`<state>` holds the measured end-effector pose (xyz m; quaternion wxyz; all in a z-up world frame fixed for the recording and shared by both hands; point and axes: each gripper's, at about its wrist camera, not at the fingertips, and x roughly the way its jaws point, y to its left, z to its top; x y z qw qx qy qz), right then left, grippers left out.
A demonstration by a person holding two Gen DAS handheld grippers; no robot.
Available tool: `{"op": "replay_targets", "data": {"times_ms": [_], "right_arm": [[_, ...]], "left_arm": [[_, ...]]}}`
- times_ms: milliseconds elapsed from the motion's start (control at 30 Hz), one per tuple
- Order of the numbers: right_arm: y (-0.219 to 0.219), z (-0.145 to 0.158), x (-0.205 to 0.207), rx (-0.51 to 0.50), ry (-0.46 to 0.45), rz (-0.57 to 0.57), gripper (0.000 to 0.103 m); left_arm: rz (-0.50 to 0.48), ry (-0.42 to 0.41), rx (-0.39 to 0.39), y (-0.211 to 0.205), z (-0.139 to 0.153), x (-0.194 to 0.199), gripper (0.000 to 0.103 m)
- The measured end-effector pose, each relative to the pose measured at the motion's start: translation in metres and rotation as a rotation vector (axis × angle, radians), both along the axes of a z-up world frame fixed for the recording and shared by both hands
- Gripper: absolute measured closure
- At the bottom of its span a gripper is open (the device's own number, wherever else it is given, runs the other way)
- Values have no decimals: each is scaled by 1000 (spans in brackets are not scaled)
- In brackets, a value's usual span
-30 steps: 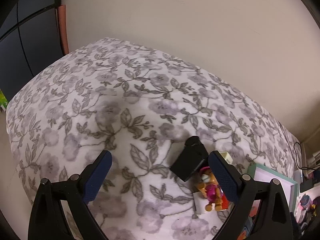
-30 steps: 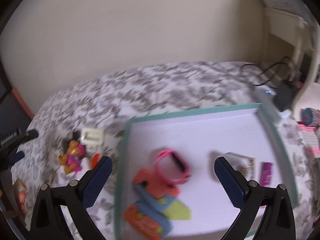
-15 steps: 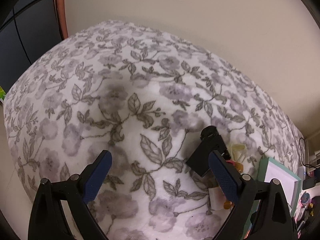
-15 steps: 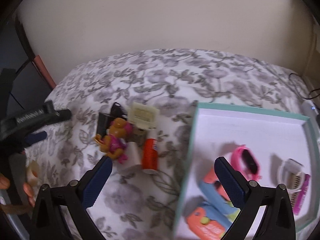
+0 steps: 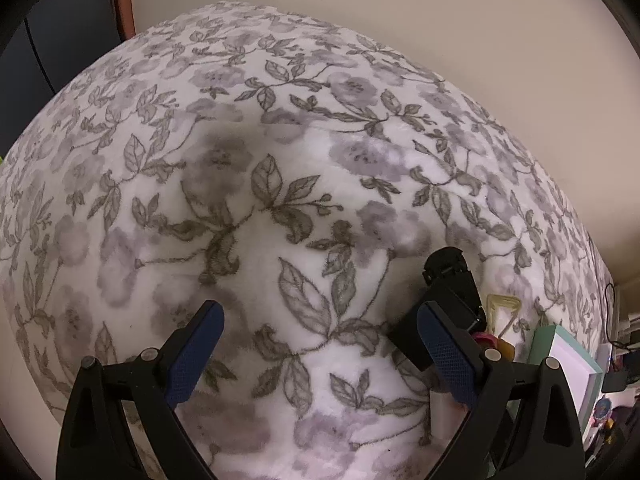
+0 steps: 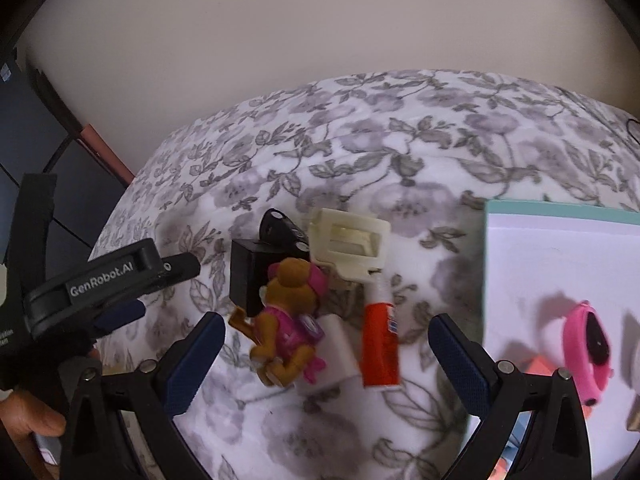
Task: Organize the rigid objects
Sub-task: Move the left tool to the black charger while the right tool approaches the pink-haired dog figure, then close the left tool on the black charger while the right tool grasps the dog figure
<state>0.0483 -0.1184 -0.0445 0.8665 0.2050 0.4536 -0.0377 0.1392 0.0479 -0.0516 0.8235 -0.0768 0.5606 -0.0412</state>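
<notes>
A small pile of objects lies on the floral blanket (image 6: 400, 152): a brown toy dog in pink (image 6: 288, 320), a red and white tube (image 6: 380, 344), a cream plastic piece (image 6: 352, 244), a black box (image 6: 246, 276) and a black key fob (image 6: 280, 228). My right gripper (image 6: 326, 322) hangs open above the toy dog and the tube, holding nothing. My left gripper (image 5: 318, 312) is open over bare blanket, and the black box (image 5: 452, 292) sits just behind its right finger. The left gripper (image 6: 168, 288) also shows at the left of the pile.
A teal-rimmed white tray (image 6: 560, 210) lies right of the pile with a pink watch (image 6: 590, 344) and other small items in it. Its corner (image 5: 560, 352) shows in the left wrist view. A beige wall runs behind the bed, dark furniture stands left, and a hand (image 6: 36, 420) holds the left gripper.
My right gripper has swung left from over the tray to over the pile. The left gripper has drifted left and nearer the blanket, so the pile now sits behind its right finger.
</notes>
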Motion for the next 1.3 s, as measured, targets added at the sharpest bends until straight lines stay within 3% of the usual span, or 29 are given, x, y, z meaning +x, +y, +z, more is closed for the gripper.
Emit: {"op": "replay_targets", "data": {"times_ms": [167, 233, 367, 500, 700, 800, 1067, 1167, 1300], "right_arm": [[4, -3, 8, 15, 1, 17, 21], [6, -4, 11, 15, 6, 24, 35], [10, -9, 14, 48, 19, 49, 48], [14, -7, 13, 48, 16, 76, 68], [8, -4, 7, 65, 11, 72, 76], [0, -1, 4, 89, 0, 60, 87], [-14, -1, -3, 113, 1, 36, 87], [-19, 0, -5, 119, -3, 30, 87], [-25, 1, -8, 129, -6, 17, 87]], "left_arm": [[12, 28, -36, 2, -6, 6, 6], [7, 36, -50, 2, -8, 6, 6], [-13, 50, -86, -3, -10, 7, 6], [-42, 59, -112, -11, -12, 9, 6], [-94, 58, -137, -22, -13, 8, 6], [-114, 68, -143, -27, -16, 7, 6], [-169, 47, -132, -43, -19, 3, 6], [-196, 38, -136, -49, -20, 3, 14], [-223, 37, -154, -54, -21, 2, 41]]}}
